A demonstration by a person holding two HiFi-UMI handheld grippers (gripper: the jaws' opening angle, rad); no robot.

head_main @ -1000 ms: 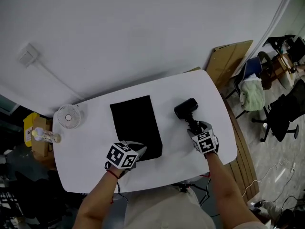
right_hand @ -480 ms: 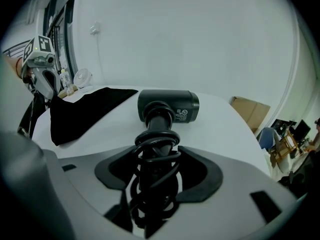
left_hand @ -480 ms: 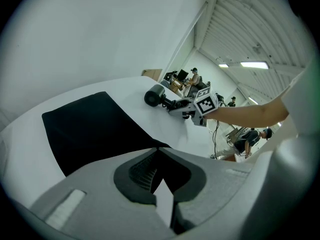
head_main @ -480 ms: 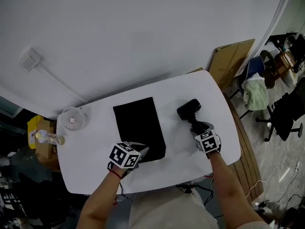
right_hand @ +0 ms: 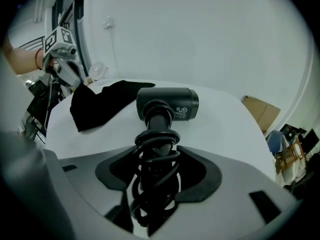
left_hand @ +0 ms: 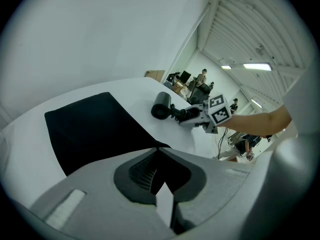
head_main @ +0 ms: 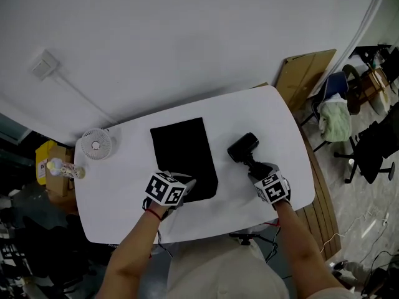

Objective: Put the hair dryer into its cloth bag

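Since the earlier frame the right gripper point(head_main: 259, 170) has been closing its jaws onto the hair dryer point(head_main: 243, 147) handle, drawing it toward the cloth bag point(head_main: 182, 154) in the middle of the table point(head_main: 124, 185). With the left gripper point(head_main: 188, 184) clamped on the bag's near corner, insertion looks ready to begin.

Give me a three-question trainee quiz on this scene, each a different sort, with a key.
1. True or false: the cloth bag lies untouched on the table.
2. What stands between the right gripper's jaws? A) a cup B) the hair dryer's handle C) nothing
3. Fill in: in the head view the white fan stands to the bag's ____.
Key: 1 false, the left gripper is shut on its near corner. 2 B, those jaws have just been closing on the cord-wrapped handle. 3 left.
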